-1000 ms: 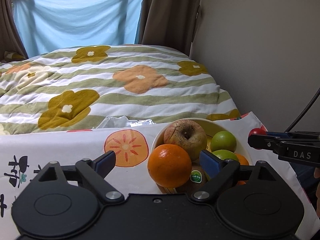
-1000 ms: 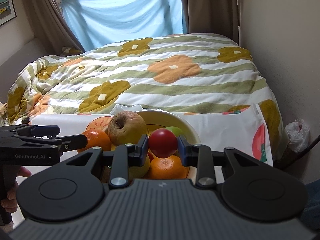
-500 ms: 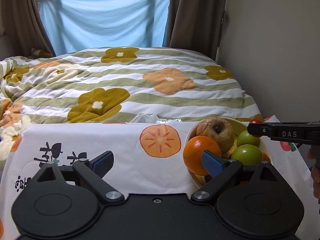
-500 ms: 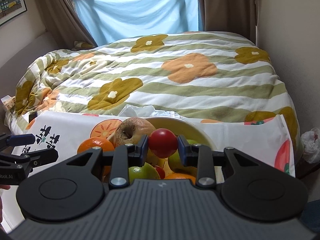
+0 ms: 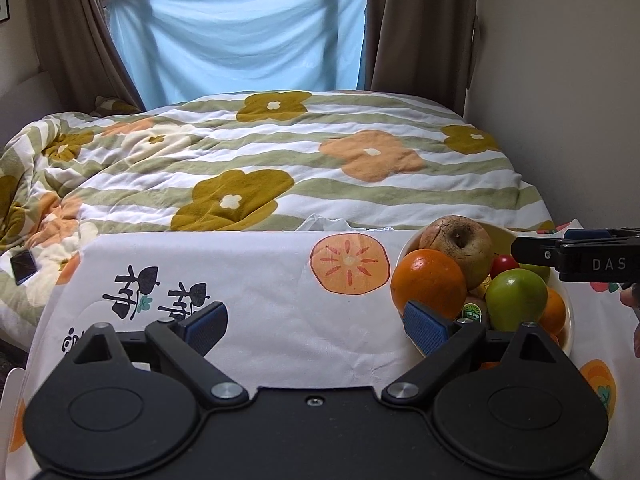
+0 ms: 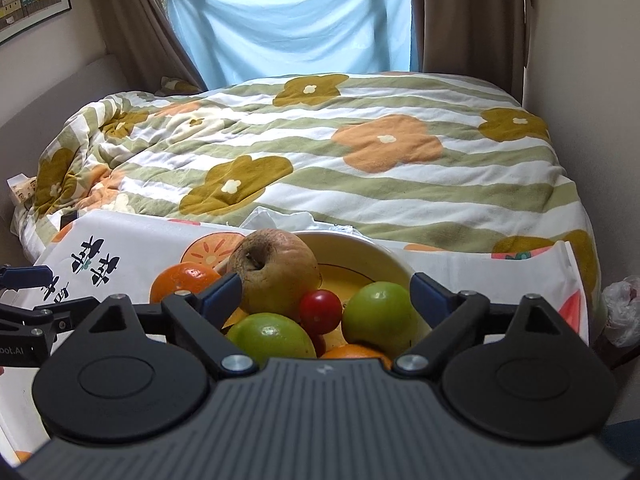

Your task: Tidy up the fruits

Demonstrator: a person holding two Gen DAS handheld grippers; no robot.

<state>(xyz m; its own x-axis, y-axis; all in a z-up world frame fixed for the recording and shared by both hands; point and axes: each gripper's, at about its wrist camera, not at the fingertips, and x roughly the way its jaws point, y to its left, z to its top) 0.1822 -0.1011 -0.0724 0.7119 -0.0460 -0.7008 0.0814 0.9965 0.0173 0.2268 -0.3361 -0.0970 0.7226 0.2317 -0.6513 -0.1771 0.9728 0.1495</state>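
A cream bowl (image 6: 360, 240) on the printed tablecloth holds a brown apple (image 6: 276, 276), a small red tomato (image 6: 320, 310), two green apples (image 6: 378, 316) and oranges (image 6: 182, 280). My right gripper (image 6: 324, 292) is open just above the bowl, with the tomato lying among the fruit between its fingers. In the left wrist view the bowl (image 5: 408, 244) is at the right, with the orange (image 5: 428, 284) and green apple (image 5: 516, 298) in front. My left gripper (image 5: 316, 326) is open and empty over the cloth, left of the bowl.
The table with the white persimmon-print cloth (image 5: 240, 280) stands against a bed with a flowered quilt (image 5: 300, 168). A wall (image 5: 560, 80) runs along the right. A phone (image 5: 24, 266) lies on the bed at the left. A plastic bag (image 6: 622, 312) sits at the far right.
My right gripper has opened and let the red tomato go into the bowl. My left gripper has drawn back to the left, away from the bowl.
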